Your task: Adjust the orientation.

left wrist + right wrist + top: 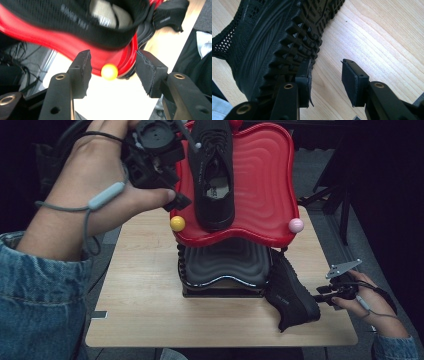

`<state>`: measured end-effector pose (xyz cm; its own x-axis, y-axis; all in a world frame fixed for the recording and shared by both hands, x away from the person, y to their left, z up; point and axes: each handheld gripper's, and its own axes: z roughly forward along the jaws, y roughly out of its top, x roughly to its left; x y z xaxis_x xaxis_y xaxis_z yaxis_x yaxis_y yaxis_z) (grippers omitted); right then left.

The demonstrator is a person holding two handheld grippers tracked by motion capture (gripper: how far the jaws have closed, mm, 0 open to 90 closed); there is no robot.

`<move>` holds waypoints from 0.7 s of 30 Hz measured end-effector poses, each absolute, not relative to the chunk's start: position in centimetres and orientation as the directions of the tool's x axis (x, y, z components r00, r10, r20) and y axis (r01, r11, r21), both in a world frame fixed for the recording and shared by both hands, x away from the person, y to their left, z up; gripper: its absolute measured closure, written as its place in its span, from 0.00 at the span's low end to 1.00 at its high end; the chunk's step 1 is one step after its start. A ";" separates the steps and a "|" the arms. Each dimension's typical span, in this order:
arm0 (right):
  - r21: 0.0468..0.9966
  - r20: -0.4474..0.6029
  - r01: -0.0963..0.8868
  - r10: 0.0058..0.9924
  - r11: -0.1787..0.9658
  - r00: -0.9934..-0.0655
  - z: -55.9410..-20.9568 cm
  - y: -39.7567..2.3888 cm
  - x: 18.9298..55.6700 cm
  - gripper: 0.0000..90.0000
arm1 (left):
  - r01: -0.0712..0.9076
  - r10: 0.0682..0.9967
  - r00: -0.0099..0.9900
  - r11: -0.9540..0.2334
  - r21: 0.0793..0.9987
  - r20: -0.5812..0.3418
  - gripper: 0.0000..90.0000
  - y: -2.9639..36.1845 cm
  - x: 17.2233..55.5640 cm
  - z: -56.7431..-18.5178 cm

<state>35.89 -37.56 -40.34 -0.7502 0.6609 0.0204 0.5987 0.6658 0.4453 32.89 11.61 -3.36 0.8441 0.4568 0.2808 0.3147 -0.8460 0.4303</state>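
Right gripper (320,297), at the near right edge of the table, has its jaws parted with nothing between them; in the right gripper view one jaw sits just beside the lugged sole of a black shoe (274,42) lying on its side on the pale wooden table (150,310). That shoe leans against a black ridged stand (225,265) in the middle of the tabletop. On top of the stand sits a red wavy tray (265,175) with a yellow ball (177,223) at its near left corner and a pink ball (296,225) at its near right corner. A second black shoe (214,170) rests on the tray, opening upward. Left gripper (180,202), raised at the far left, is wide open and empty, its jaws framing the yellow ball in the left gripper view. Beyond the table the room is dark, with grey floor and black stand legs (330,195) at the far right
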 end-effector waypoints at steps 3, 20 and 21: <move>0.440 0.023 0.600 0.660 0.668 -0.751 -40.5 -37.5 35.9 0.68 | 0.343 0.477 0.836 -0.839 0.422 0.270 0.53 12.8 32.9 -3.9; 0.485 0.033 0.584 0.654 0.651 -0.756 -39.1 -37.6 35.4 0.68 | 0.442 0.526 0.833 -0.818 0.368 0.170 0.53 18.0 35.4 -13.1; 0.485 0.034 0.587 0.657 0.648 -0.753 -39.0 -37.7 35.4 0.68 | 0.448 0.526 0.837 -0.817 0.362 0.152 0.53 18.3 35.7 -14.0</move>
<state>35.39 -37.68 -39.01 -0.7533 0.6568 0.0336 0.5868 0.6482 0.4853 35.68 18.25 -13.98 0.8366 0.5262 0.1522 0.4484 -0.8174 0.3617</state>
